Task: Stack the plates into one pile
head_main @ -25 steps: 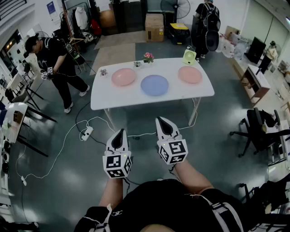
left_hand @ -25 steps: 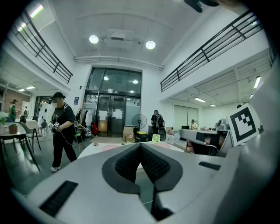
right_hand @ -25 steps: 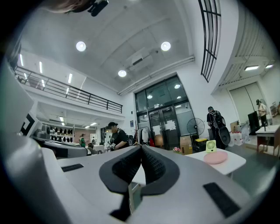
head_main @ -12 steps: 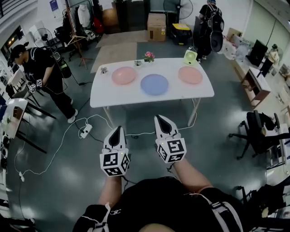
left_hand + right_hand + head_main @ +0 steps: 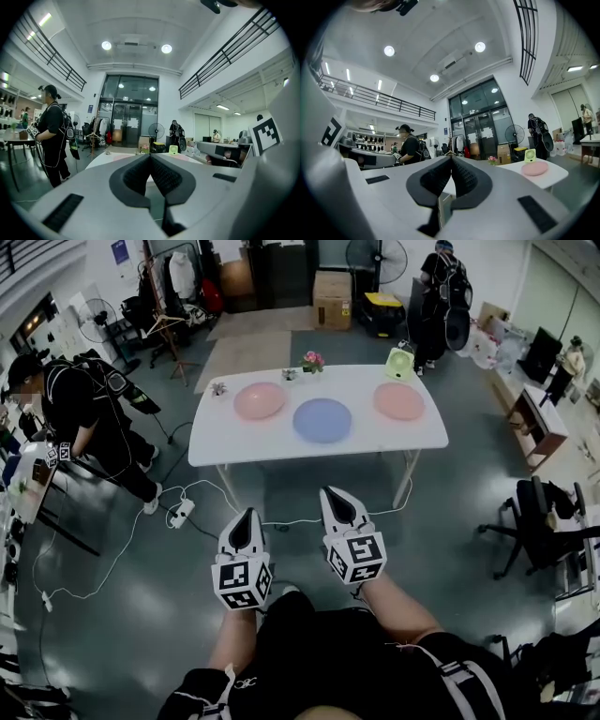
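We held both grippers out over the floor, well short of the tabletop (image 5: 281,442), so the step in hand was, by our reading, the approach. No plate had been touched. The left gripper (image 5: 247,513) had its jaws pressed together with nothing between them, and the right gripper (image 5: 331,491) likewise had its jaws closed on nothing.

The three plates lay in a row, apart from one another. There was a pink plate on the left (image 5: 260,400), the blue plate (image 5: 322,419) in the middle and nearer our edge, and a pink plate on the right (image 5: 399,400).

To do this well, we judged that we should come squarely to the long edge and spread the jaws before reaching a rim. We would then take one outer plate by its near lip and keep it level as it went over the blue one. The flowers (image 5: 312,360) and the small green fan (image 5: 400,363) along the far edge wanted a wide berth.

From the head view we could not tell how deep the plates were or how much lip a rim offered. The left gripper view showed only a sliver of tabletop past its own jaws, and the right gripper view showed just the right-hand pink plate.
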Demonstrator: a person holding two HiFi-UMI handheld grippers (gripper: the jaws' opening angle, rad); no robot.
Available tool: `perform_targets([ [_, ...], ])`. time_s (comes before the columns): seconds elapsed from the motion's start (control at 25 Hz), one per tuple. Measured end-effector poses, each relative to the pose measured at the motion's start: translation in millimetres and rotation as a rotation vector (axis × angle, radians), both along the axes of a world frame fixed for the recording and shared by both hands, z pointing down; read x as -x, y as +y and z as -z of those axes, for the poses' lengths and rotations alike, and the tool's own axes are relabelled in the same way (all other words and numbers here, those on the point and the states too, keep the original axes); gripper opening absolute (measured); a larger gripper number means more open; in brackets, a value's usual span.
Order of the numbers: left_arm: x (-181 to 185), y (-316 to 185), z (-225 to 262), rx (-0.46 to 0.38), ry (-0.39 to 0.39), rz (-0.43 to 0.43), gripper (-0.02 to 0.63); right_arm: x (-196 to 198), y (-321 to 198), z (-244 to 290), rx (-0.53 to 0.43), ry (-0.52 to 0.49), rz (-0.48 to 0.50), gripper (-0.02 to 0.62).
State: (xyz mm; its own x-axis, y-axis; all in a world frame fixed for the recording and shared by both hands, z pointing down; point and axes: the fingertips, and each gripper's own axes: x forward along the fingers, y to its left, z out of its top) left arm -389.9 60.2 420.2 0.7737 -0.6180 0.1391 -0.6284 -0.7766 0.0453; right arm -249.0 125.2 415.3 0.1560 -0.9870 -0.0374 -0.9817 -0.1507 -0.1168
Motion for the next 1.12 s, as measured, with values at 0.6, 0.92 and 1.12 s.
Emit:
perform_targets([
  [0.6,-86.3,-129.5,-28.8,0.043,0.003,-0.045,0.012,-75.5,-132.5,-23.9,0.045,0.011,-0.008,0.015],
  [0.92,-155.5,-269.7,-15.9,0.07,0.0,-0.052,0.012,-141.6,-279.5,-9.9,0.065,0.006,0.008,0.015],
  [1.12,-194.3,-362.6,-3.4,0.062,0.009,-0.062,0.012,-177.2,-376.5,5.9,0.053,0.027,0.022,0.015],
])
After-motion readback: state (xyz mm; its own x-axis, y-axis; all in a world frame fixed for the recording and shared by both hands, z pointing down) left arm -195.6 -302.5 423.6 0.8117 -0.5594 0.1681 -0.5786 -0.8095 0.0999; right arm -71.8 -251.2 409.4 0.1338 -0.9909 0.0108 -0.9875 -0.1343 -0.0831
